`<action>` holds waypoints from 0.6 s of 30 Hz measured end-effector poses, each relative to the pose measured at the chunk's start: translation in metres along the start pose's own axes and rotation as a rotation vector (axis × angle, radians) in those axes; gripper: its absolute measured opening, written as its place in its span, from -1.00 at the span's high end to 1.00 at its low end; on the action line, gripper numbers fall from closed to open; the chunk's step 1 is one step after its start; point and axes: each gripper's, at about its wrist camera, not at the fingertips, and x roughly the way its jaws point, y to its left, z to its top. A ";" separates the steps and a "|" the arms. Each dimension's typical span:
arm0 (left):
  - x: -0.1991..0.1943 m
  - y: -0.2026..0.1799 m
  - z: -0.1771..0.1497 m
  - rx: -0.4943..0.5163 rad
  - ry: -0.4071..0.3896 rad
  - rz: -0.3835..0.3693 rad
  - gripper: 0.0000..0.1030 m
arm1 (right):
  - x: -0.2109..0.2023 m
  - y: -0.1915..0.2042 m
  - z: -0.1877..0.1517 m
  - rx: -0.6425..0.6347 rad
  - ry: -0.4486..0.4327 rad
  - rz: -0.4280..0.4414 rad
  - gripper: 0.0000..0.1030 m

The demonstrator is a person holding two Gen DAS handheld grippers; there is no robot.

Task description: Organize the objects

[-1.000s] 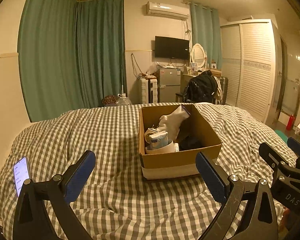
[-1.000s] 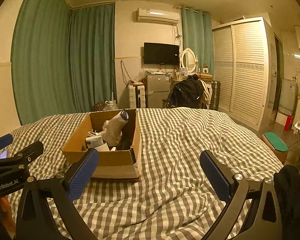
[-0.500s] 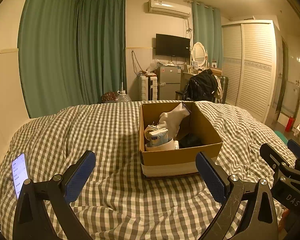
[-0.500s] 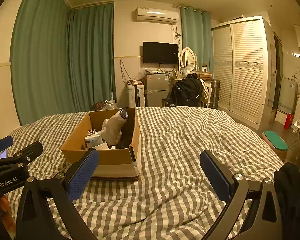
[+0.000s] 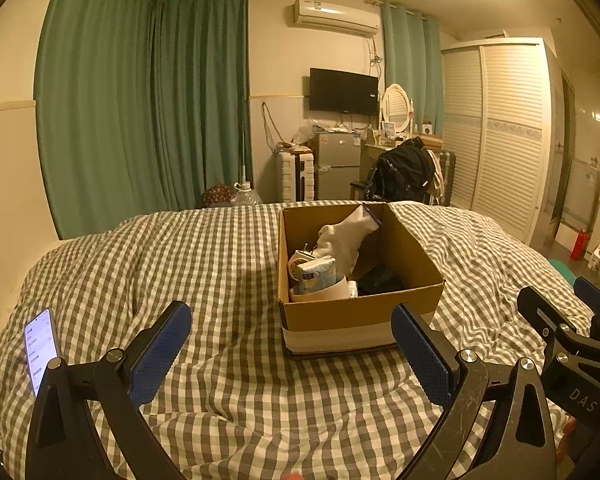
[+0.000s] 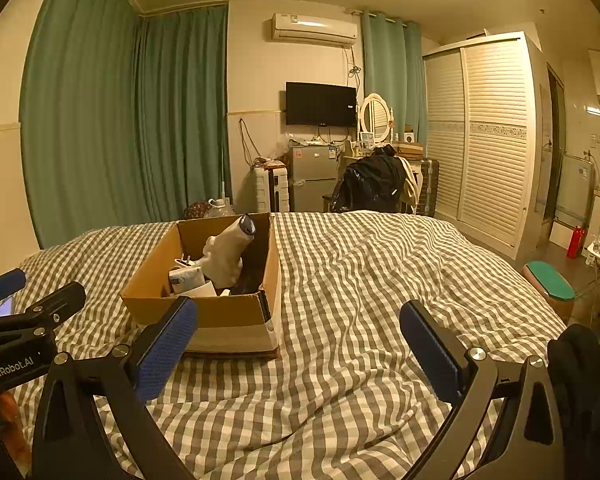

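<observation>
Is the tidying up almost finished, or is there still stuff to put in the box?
Several things already sit in the brown cardboard box on the checked bedspread: a white sock and a tissue pack. The left gripper and right gripper are open, holding nothing. A lit smartphone lies out on the bedspread.

- Left gripper (image 5: pixel 290 346): black frame, blue textured pads (image 5: pixel 160 350), silver screws.
- Right gripper (image 6: pixel 298 344): same black frame and blue pads, "DAS" lettering on its side.
</observation>
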 end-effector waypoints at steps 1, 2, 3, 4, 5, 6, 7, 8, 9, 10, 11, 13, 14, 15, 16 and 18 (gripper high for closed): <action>0.000 0.000 0.000 -0.002 0.000 0.002 -1.00 | 0.000 0.000 0.000 0.000 0.000 -0.001 -0.97; 0.000 0.001 0.000 -0.003 -0.001 0.003 -1.00 | 0.000 0.000 0.000 0.000 0.001 -0.002 -0.97; 0.000 0.001 0.000 -0.005 -0.002 0.006 -1.00 | 0.000 0.000 -0.001 0.000 0.001 -0.002 -0.97; 0.000 0.001 0.000 -0.007 -0.005 0.010 -1.00 | 0.000 0.000 0.000 0.000 0.001 -0.002 -0.97; 0.000 0.001 -0.001 -0.009 -0.006 0.014 -1.00 | 0.000 0.000 -0.001 0.000 0.001 -0.002 -0.97; 0.000 0.002 -0.001 -0.010 -0.005 0.015 -1.00 | 0.000 0.000 -0.001 0.000 0.002 -0.002 -0.97; 0.000 0.002 -0.001 -0.011 -0.004 0.015 -1.00 | 0.000 0.000 -0.001 0.000 0.002 -0.001 -0.97; 0.000 0.002 -0.001 -0.012 -0.003 0.016 -1.00 | 0.000 -0.001 -0.001 0.000 0.002 -0.002 -0.97; -0.001 0.003 -0.001 -0.012 -0.003 0.016 -1.00 | 0.000 -0.001 -0.001 0.000 0.002 -0.002 -0.97; -0.001 0.003 -0.001 -0.013 -0.003 0.017 -1.00 | 0.000 -0.001 -0.001 0.000 0.002 -0.001 -0.97; -0.001 0.003 -0.001 -0.013 -0.003 0.018 -1.00 | 0.000 -0.001 -0.001 0.000 0.003 -0.001 -0.97; -0.001 0.003 -0.002 -0.014 -0.002 0.020 -1.00 | 0.000 -0.001 -0.002 0.001 0.003 -0.002 -0.97; -0.001 0.003 -0.002 -0.014 -0.001 0.019 -1.00 | -0.001 -0.001 -0.002 0.001 0.003 -0.002 -0.97; -0.001 0.003 -0.002 -0.013 0.000 0.018 -1.00 | 0.000 -0.001 -0.002 0.001 0.003 -0.002 -0.97; 0.000 0.003 -0.001 -0.013 0.001 0.018 -1.00 | -0.001 -0.001 -0.001 0.001 0.003 -0.002 -0.97; 0.000 0.003 -0.001 -0.012 0.001 0.017 -1.00 | -0.001 -0.001 -0.002 0.001 0.003 -0.002 -0.97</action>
